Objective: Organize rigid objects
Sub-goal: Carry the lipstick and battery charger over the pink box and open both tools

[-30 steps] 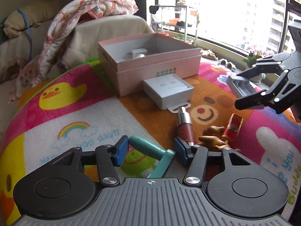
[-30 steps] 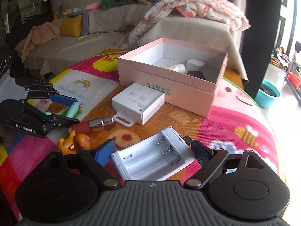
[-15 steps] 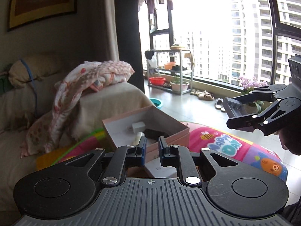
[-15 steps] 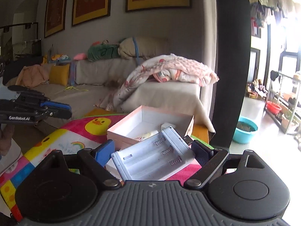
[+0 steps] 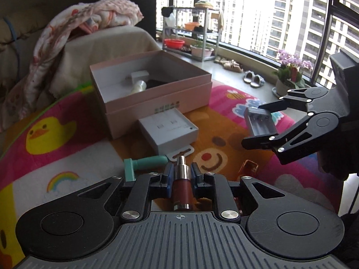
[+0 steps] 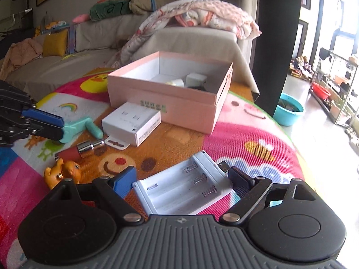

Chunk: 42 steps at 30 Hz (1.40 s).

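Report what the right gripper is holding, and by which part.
The right gripper holds the white battery holder, pads pressed on its two opposite ends.

Sofa (image 6: 186, 38), crumpled blanket (image 5: 89, 18), teal basin (image 6: 289, 112), potted flowers (image 5: 291, 62)

- Pink box (image 6: 170, 103) — green print on its front wall, too small to read.
- Green cushion (image 6: 110, 9) at eleven o'clock — dark letters, apparently "LE" upside down.
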Motion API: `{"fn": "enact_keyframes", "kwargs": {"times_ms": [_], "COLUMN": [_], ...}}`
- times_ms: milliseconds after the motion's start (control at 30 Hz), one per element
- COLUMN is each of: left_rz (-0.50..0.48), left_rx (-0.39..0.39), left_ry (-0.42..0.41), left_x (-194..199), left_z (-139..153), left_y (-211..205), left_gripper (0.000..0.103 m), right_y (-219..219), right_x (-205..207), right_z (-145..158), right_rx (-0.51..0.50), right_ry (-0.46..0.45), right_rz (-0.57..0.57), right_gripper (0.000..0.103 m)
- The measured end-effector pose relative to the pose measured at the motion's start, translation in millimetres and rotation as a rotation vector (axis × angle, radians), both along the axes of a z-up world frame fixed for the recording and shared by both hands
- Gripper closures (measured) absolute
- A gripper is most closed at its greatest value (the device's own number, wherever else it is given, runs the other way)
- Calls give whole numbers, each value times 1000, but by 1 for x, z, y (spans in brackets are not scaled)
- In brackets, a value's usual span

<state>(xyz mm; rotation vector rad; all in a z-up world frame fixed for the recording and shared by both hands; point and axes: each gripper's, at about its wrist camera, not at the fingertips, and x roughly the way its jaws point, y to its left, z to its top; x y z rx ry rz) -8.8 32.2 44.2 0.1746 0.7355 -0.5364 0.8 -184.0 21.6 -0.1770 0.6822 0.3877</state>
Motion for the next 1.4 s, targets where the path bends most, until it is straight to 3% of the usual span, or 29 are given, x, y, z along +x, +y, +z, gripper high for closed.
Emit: {"fn": "enact_keyframes", "kwargs": {"times_ms": [67,200,433,633,800,967,1200,1267,1400], "left_rz": [5,6,86,82,70,119,95,84,109], "left_rx": [7,24,36,19,19,-74,-46,-36,-53], "left_ry": [35,76,53,75,84,105,55,58,40], "left_x": [9,15,12,-4,-17,-11,7,8,4], "left_z": [-9,-23,-27,-24,-23,-26,-28,-28,-31], "left_y": [-4,-11,-1,6,7,15,-2,-5,-4], "left_gripper": [83,74,74,78,79,78,78,76,76], "right_y": [3,7,-1,11,32,38,5,-2,-10], "right_x": [0,-3,-9,-40,-65,-67,-26,-20,-9], "right_z": [-4,-8,-13,-2,3,-2,-13,-17,-21], "right_rx": [5,0,9,-25,-51,-168,-147,-115,-39], "right_ry": [10,27,36,-61,-108,-168,-33,-9,43], "right_rz": [6,18,-1,92,238,269,133,111,111], "right_gripper": [14,14,14,14,14,13,8,3,3]}}
